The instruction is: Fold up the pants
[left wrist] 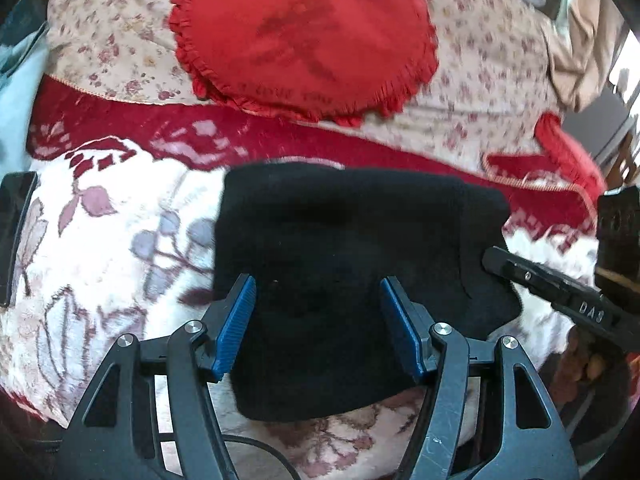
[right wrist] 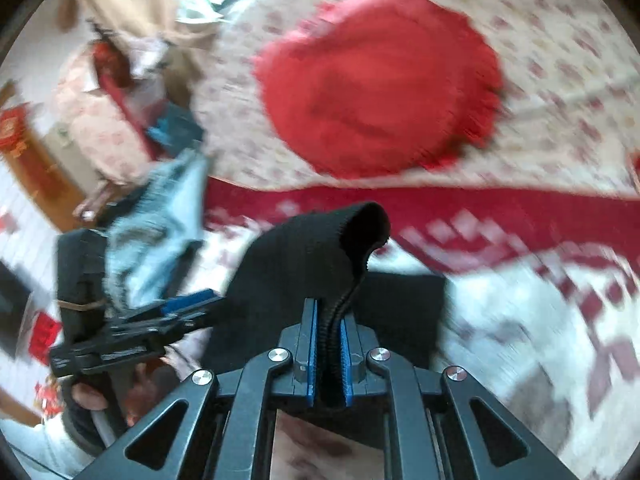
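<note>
While the black pants lie folded into a compact block on the floral blanket, we hold the left gripper just above them with its two blue pads spread wide apart and nothing between them. In the left wrist view the pants fill the centre and run down to six o'clock between the fingers. At three o'clock the right gripper reaches in from the edge, its tip at the pants' right border.

From the right wrist view we see the right gripper with its pads drawn together, pinching a ribbed black edge of the pants; that edge rises between the pads and curls over at twelve o'clock of the fingers, lifted off the rest of the garment. The left gripper shows at nine o'clock, blurred.

We can make out no containers. We count one pair of pants, two grippers, and one round red frilled cushion at twelve o'clock, resting on a pale flowered bedcover. A dark flat object, too cropped to name, sits at nine o'clock in the left view. The right view is motion-blurred, so the clutter at ten o'clock stays unclear to us.
</note>
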The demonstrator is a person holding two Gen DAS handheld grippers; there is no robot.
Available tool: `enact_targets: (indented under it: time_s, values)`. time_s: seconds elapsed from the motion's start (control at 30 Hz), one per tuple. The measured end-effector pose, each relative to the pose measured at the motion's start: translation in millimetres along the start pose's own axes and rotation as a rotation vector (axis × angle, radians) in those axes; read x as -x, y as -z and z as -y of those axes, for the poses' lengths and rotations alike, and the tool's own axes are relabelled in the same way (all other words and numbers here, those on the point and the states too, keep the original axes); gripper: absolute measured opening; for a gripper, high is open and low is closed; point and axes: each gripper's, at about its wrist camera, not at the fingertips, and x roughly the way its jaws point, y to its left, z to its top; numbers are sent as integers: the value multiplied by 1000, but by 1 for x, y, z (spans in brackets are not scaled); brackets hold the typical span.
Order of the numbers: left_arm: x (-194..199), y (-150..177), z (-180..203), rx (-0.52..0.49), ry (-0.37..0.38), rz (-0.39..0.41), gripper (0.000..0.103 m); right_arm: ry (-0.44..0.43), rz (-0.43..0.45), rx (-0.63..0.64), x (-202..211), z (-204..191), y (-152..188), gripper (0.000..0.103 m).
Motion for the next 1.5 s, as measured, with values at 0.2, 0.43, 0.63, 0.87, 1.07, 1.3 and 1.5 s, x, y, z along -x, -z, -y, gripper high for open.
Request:
enact_targets:
  time_s: [0.2,0.43,0.63,0.87,1.07,1.3,1.5]
  values:
    - [-3,0,18,-69,-44,12,64,35,-25,-22,-6,17,8,5]
    - [13,-16,10,-40,-73,74,64,112,83,6,27,1,-11,8]
    - [-8,-31,2,-16,-128,50,64,41,68,79,11,-30,-22,8]
    - [-27,-33,6,-39,-183,35,64,146,16,56,-37,-19,-29,8]
    - [-37,-35,13,-80,-210,40,74,161,-10,9,-53,6,-29,8]
    - [-29,-34,11,-50,-193,32,75,170,-22,58,-36,-11,-28,8]
    - [-3,-16,2,-6,-157,44,75,148,-45,161,-11,-41,-2,8]
